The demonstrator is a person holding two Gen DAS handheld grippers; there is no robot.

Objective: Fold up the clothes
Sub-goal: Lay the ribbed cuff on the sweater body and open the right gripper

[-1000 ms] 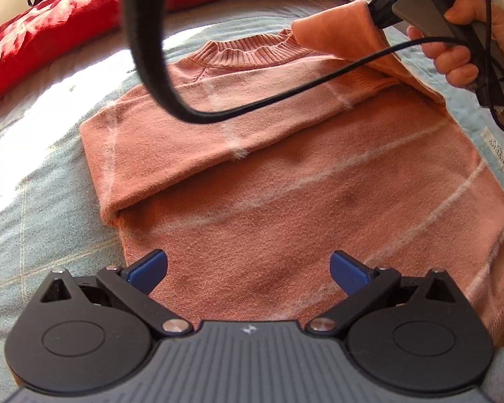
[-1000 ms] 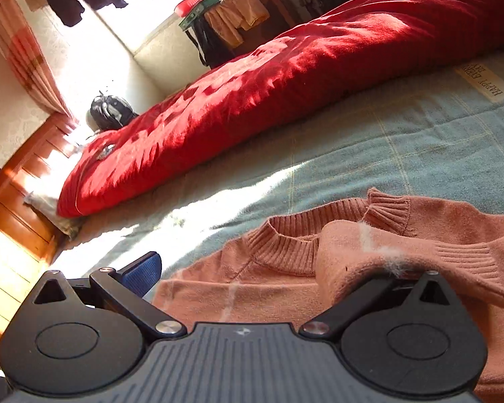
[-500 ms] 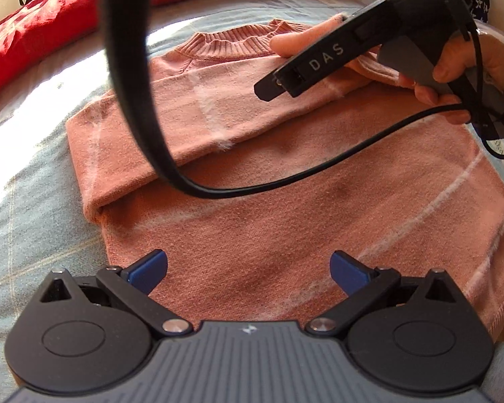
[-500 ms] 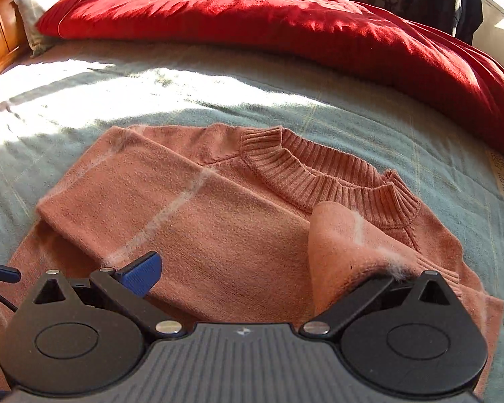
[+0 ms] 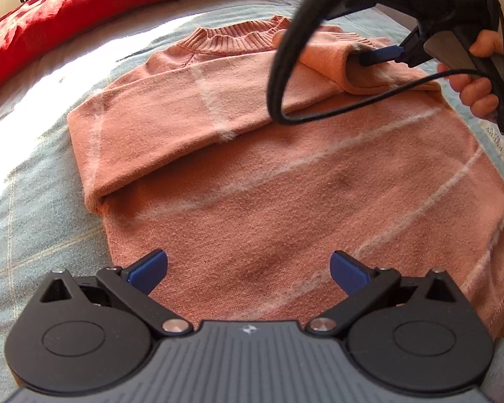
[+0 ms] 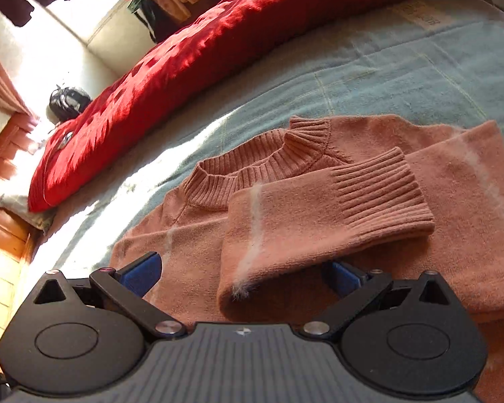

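A: The salmon-pink knitted sweater with pale stripes (image 5: 285, 201) lies flat on the blue-grey bedspread (image 5: 33, 174), one sleeve folded across the chest.

B: The right gripper (image 6: 242, 277) has its fingers apart around that ribbed-cuffed sleeve (image 6: 319, 221), clamping nothing. The left gripper (image 5: 248, 268) hovers wide open over the hem.

A: Soft, floppy knit. Best pinched at hem corners or shoulders.

Blue-grey bed (image 6: 403, 67), pink sweater (image 5: 252, 184), red duvet (image 6: 218, 40)

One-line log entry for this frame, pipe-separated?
task: fold clothes | sweater: flat on bed, both sleeves across chest | left gripper: open, over hem | right gripper: open, at folded sleeve
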